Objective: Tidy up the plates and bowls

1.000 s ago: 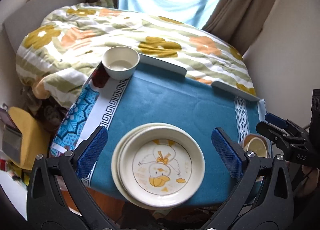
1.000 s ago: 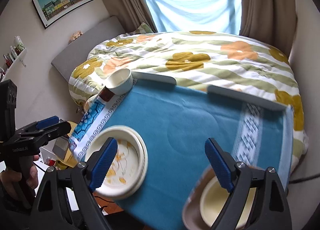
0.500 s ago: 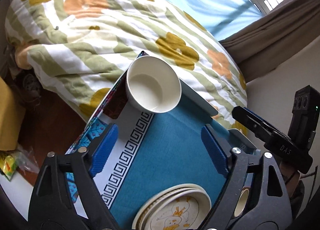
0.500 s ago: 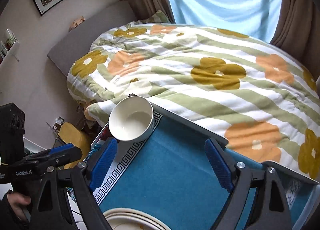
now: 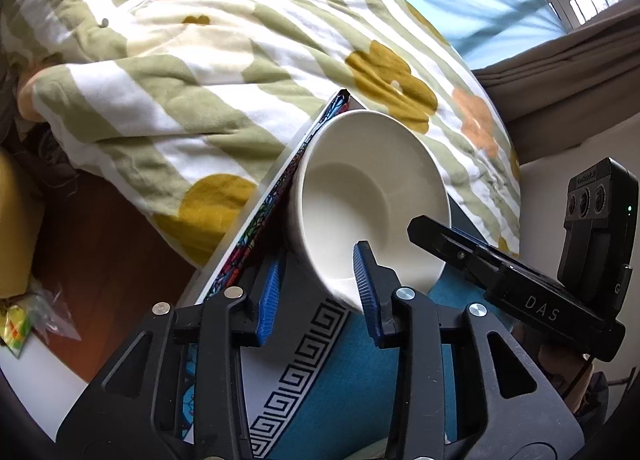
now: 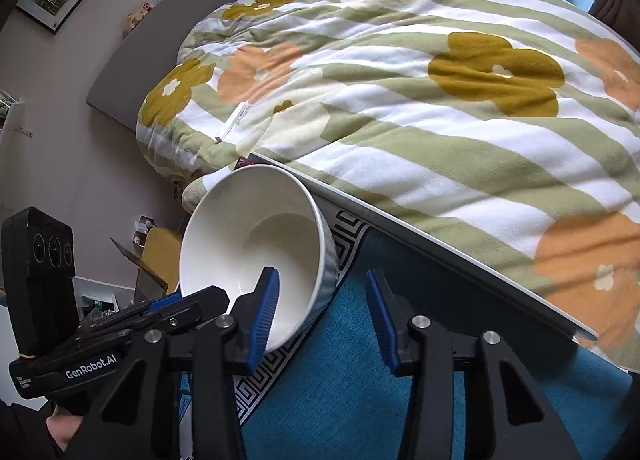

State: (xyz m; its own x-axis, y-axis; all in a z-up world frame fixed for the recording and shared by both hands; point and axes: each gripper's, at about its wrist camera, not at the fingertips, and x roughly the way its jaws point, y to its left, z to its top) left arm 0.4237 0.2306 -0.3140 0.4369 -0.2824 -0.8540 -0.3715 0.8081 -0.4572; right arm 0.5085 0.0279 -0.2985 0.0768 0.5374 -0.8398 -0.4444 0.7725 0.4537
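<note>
- Since the earlier frames both tongs have travelled from the plates at the near end of the desk to the bowl at its far left corner, and their jaws have gone from wide to narrow.
- A bed quilt [image 6: 420,99], striped green and white with yellow and orange flowers, fills the background beyond the desk.
- The desk [image 6: 360,400] carries a blue cloth with a white, key-patterned border.
- One bowl [image 5: 372,195] is in view: plain cream-white, glossy, deep and round, empty, sitting at the desk's corner beside the quilt.
- Left tongs [image 5: 316,292]: jaws closing, now narrow, straddling the bowl's near rim, one blue pad inside and one outside; whether they press it cannot be told.
- Right tongs [image 6: 320,316]: jaws closing, also narrow, straddling the rim of the same bowl, left pad inside, right pad outside and apart from the wall.
</note>
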